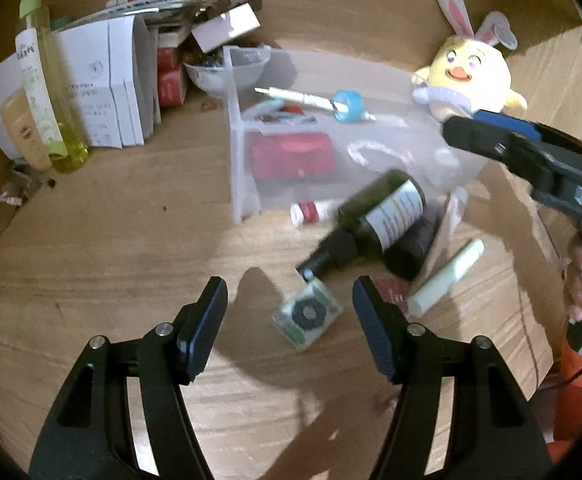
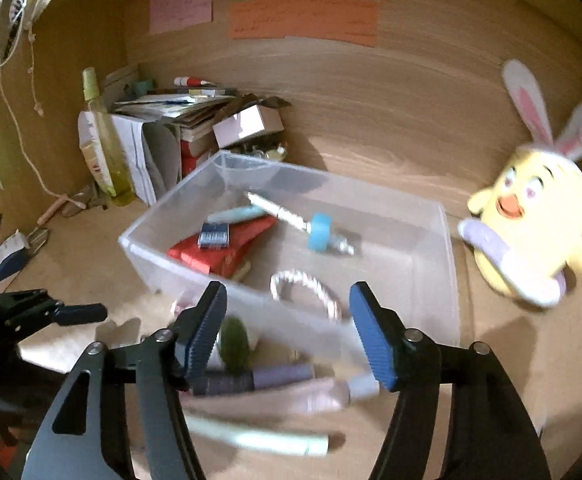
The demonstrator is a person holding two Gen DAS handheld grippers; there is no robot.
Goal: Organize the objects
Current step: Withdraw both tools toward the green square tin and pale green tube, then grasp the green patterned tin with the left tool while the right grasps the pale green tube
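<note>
Left gripper [image 1: 291,312]: jaws apart with nothing between the pads, pointing down at the wooden desk [image 1: 111,240]; a small clear packet [image 1: 306,315] with a dark disc inside lies just beyond the fingertips.
Right gripper [image 2: 289,324]: jaws apart and empty, hovering over the near wall of the clear bin [image 2: 449,264].
Dark bottle [image 1: 371,220]: lies on its side on the desk just in front of the bin, black cap toward the left gripper, white label up, resting across other loose pieces.
How the bottle handles: likely glass, so stiff, fairly heavy for its size, smooth and breakable (and, being round, apt to roll). Best taken across the labelled body, where paper offers grip, rather than the narrow neck.
Pale tube [image 1: 447,280]: lies beside the bottle, to its right in the left wrist view; probably light plastic that may give a little, so grip mid-length.
Small packet: flat and light, thin film, hard to pinch off the wood; an edge is the likelier hold.
Bin contents: a red box [image 2: 227,252], a white braided ring [image 2: 307,292] and a slim tool with a blue collar [image 2: 319,232] already lie inside.
Plush chick [image 2: 531,232]: stands beside the bin, soft and light, easy anywhere.
Judgement: the loose pieces in front of the bin remain to be sorted.
</note>
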